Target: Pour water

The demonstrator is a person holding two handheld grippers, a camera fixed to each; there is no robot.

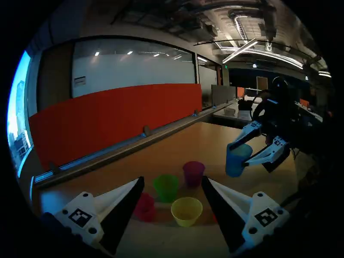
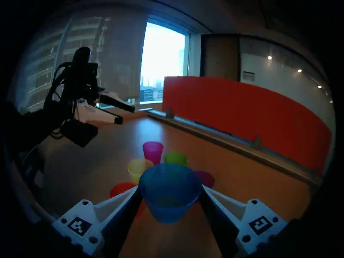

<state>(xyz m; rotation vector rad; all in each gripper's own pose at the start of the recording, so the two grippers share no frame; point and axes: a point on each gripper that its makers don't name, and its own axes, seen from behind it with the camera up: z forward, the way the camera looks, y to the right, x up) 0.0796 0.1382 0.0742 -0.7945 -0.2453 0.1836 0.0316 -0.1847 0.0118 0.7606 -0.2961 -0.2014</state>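
Blue cup (image 2: 170, 193) right up front, clamped between the right tongs (image 2: 170, 191), both fingers pressing its sides, mouth open toward us. Whether water sits in it I cannot tell, because the inside is dim. Ahead on the tabletop (image 2: 99, 163) wait the likely targets: magenta cup (image 2: 152, 150), green cup (image 2: 175, 158), yellow cup (image 2: 138, 168), bunched close together. Left tongs (image 1: 172, 179) hang spread wide, gripping nothing, with that cluster lying beyond their tips. The pour, as I judge it, wants care: bring the blue lip just over one chosen rim, tilt slowly and grip steadily, since these light cups stand close and a splash or nudge could tip a neighbour. From the left gripper view comes the side profile: blue cup lifted clear of the tabletop, off to one side of the cluster, roughly upright. From the right gripper view comes the look into its mouth, which the side angle hides.
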